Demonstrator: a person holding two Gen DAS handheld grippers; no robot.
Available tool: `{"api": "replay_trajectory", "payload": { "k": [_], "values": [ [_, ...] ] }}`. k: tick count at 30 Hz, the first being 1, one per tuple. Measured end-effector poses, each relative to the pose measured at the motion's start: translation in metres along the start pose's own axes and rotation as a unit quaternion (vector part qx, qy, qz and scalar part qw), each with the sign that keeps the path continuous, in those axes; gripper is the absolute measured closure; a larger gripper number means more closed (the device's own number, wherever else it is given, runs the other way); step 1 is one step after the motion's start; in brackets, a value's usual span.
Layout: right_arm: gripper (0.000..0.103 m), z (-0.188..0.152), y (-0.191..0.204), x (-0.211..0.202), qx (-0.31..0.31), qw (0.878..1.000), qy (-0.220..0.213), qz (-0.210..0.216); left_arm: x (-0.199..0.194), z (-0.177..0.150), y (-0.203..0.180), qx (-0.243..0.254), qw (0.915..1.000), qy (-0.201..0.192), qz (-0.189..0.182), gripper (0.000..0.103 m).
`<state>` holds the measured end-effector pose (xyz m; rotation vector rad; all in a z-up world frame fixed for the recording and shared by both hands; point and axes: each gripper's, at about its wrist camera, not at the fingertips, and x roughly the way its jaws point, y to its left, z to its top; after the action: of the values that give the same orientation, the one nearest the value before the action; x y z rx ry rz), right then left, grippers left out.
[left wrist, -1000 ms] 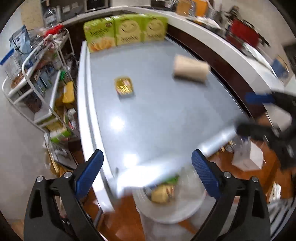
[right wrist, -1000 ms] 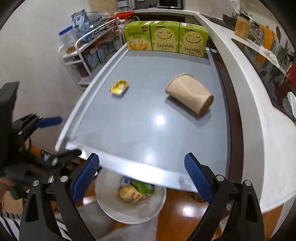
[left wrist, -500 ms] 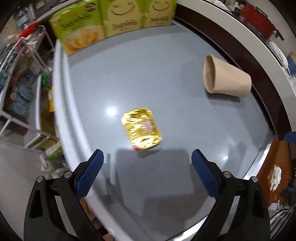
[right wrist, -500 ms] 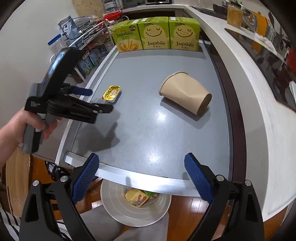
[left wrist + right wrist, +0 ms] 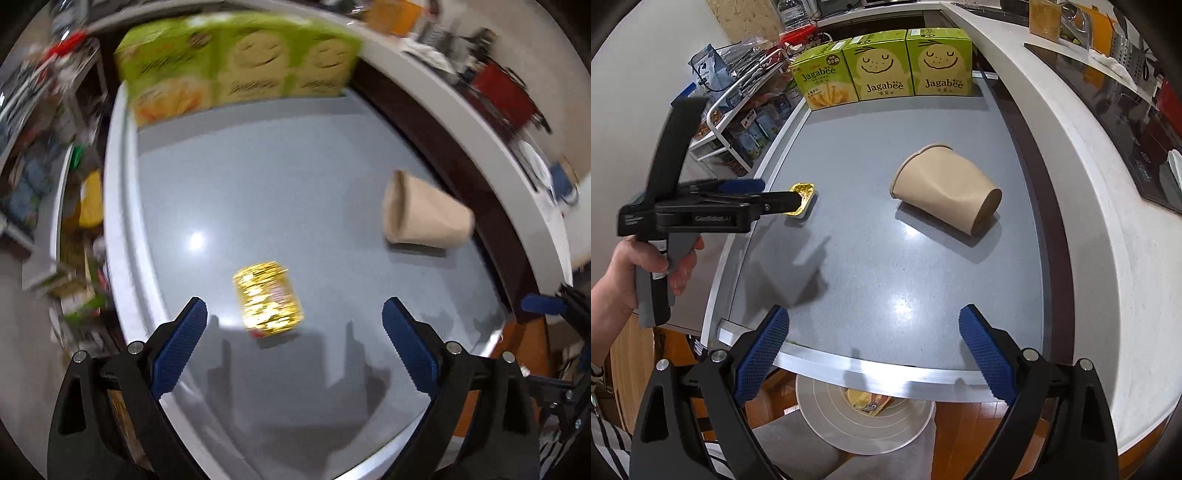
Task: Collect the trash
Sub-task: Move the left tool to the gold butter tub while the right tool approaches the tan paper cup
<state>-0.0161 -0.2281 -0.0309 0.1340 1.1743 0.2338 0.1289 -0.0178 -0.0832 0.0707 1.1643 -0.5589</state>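
Observation:
A small gold foil packet [image 5: 268, 300] lies on the grey table [image 5: 277, 206]; it also shows in the right wrist view [image 5: 804, 195]. My left gripper [image 5: 291, 334] is open, its jaws wide, just short of the packet and above it; in the right wrist view [image 5: 775, 194] it reaches the packet from the left. A brown paper cup [image 5: 945, 197] lies on its side further right, also in the left wrist view [image 5: 424, 218]. My right gripper [image 5: 873, 345] is open and empty over the table's near edge. A white bin [image 5: 827, 424] with some trash stands below that edge.
Three green Jagabee boxes [image 5: 882, 70] stand along the table's far edge. A wire rack [image 5: 738, 122] of goods stands left of the table. A white counter [image 5: 1100, 192] runs along the right side.
My left gripper moved from the bin area up over the table and closed in on the gold packet. My right gripper stayed near the table's front edge.

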Motion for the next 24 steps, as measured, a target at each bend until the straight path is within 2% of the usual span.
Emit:
{"api": "replay_trajectory", "payload": {
  "k": [2, 7, 11, 12, 15, 18, 21, 22, 24],
  "values": [
    [0.011, 0.001, 0.001, 0.003, 0.002, 1.000, 0.003, 0.004, 0.009, -0.003, 0.009, -0.017, 0.9998, 0.014, -0.004, 0.006],
    [0.011, 0.002, 0.006, 0.005, -0.002, 1.000, 0.007, 0.009, 0.027, -0.004, 0.001, -0.021, 0.9981, 0.028, -0.051, 0.006],
    [0.011, 0.003, 0.002, 0.005, 0.002, 1.000, 0.008, 0.007, 0.027, -0.004, -0.018, -0.014, 0.9914, 0.019, -0.128, 0.006],
    [0.011, 0.003, 0.000, 0.005, 0.004, 1.000, 0.009, 0.008, 0.026, -0.001, -0.020, -0.015, 0.9903, 0.017, -0.137, 0.006],
    [0.011, 0.004, -0.004, 0.004, 0.010, 1.000, 0.010, 0.012, 0.015, -0.001, -0.016, -0.019, 0.9920, 0.001, -0.125, 0.006],
    [0.011, 0.006, -0.004, 0.003, 0.001, 1.000, 0.008, 0.006, 0.008, 0.000, -0.002, -0.029, 0.9959, -0.008, -0.086, 0.006],
    [0.011, 0.010, -0.001, 0.004, -0.020, 1.000, 0.007, 0.000, 0.012, 0.009, -0.010, 0.034, 0.9990, -0.008, -0.026, 0.006],
    [0.011, 0.013, 0.001, 0.005, -0.033, 0.999, 0.007, -0.006, 0.017, 0.014, -0.016, 0.069, 0.9976, -0.001, -0.008, 0.006],
    [0.011, 0.020, 0.003, 0.006, -0.055, 0.998, 0.004, -0.022, 0.025, 0.018, -0.024, 0.116, 0.9932, 0.010, 0.007, 0.006]
  ]
}}
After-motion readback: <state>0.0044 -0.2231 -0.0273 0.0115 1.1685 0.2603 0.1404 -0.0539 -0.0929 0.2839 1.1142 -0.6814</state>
